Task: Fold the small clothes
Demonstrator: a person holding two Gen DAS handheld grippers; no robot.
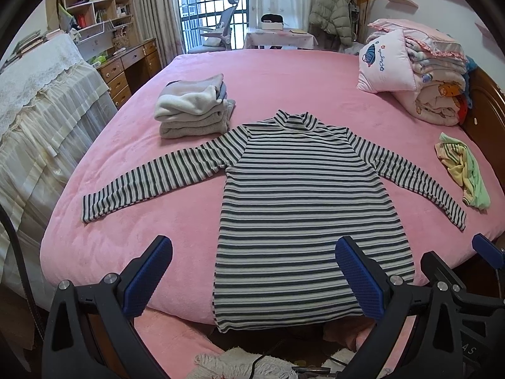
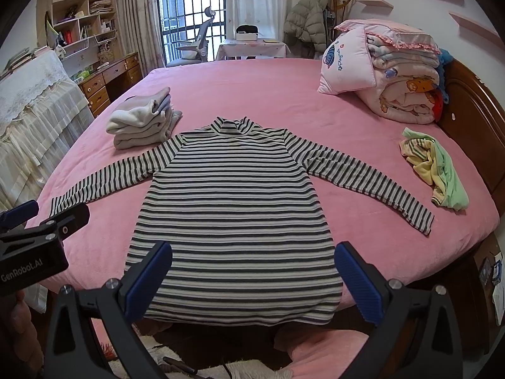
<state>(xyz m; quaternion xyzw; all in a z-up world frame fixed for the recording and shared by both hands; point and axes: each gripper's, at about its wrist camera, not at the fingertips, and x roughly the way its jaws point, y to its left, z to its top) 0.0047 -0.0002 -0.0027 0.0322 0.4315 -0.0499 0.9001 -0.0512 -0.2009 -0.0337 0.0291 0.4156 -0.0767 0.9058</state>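
— Striped top spread flat, sleeves out toward nine and three, collar at twelve, hem draped over bed edge.
— Step?
— Probably fold not begun. Left gripper and right gripper both gaping, empty, hovering at six.
— Next?
— Likely pinching a sleeve cuff, folding inward. Folded stack at ten; crumpled garment at three.

bed: pink cover | headboard side: pink pillow leaned on stacked quilts | far end: office chair, small clothed table, padded coat hung | left: wooden desk, wall shelves
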